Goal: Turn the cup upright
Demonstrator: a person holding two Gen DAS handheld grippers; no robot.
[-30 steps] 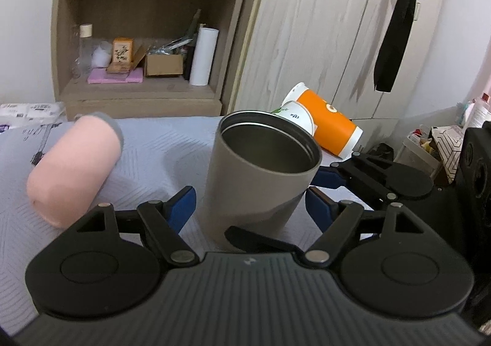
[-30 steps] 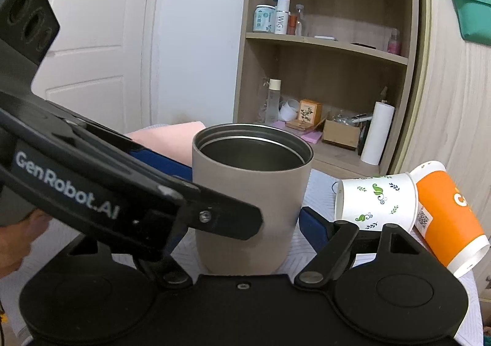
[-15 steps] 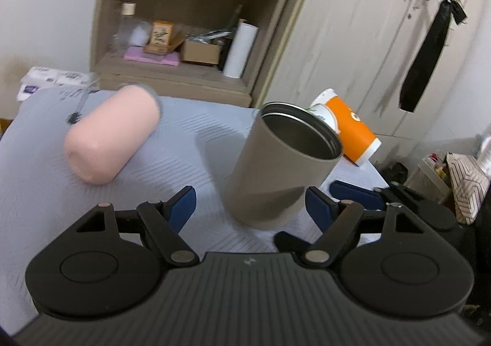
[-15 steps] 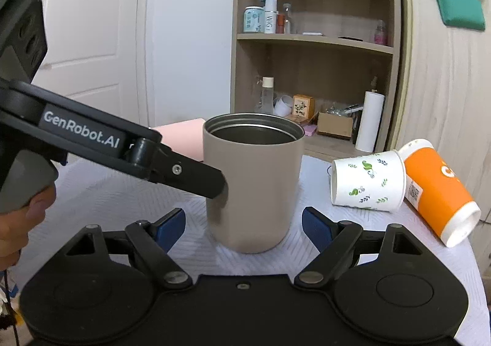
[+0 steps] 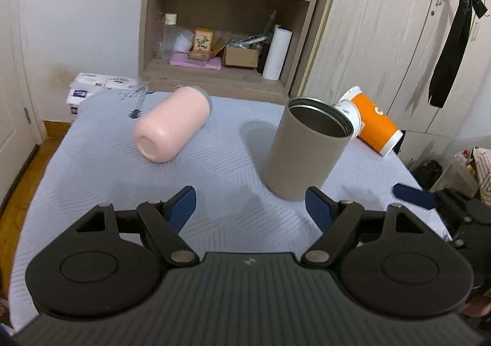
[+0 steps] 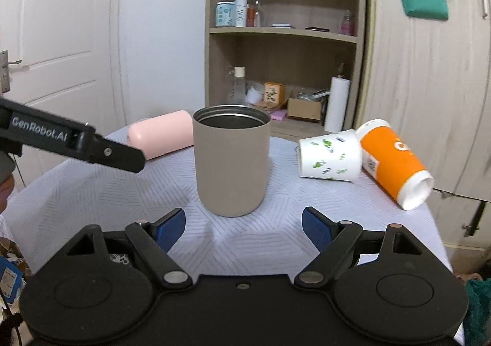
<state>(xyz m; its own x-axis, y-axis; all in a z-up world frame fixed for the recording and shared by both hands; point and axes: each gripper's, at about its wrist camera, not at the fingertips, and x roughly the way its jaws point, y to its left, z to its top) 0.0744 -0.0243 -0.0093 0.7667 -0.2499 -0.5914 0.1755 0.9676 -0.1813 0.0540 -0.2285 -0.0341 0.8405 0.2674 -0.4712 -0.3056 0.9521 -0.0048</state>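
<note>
A taupe metal-lined cup (image 5: 307,146) stands upright, mouth up, on the grey-white table cloth (image 5: 92,180); it also shows in the right wrist view (image 6: 231,162). My left gripper (image 5: 251,208) is open and empty, a little short of the cup. My right gripper (image 6: 244,226) is open and empty, just in front of the cup. A pink cup (image 5: 172,128) lies on its side at the left; it also shows in the right wrist view (image 6: 159,137). A white leaf-print paper cup (image 6: 328,155) and an orange cup (image 6: 396,162) lie on their sides at the right.
The left gripper's arm (image 6: 70,143) reaches in from the left in the right wrist view. The right gripper's finger (image 5: 414,195) shows at the table's right edge. A wooden shelf unit (image 5: 227,24) and wardrobe doors (image 5: 383,39) stand behind the table.
Both grippers have drawn back from the taupe cup, which was between their open fingers a second ago. The cup stays upright on the table.
</note>
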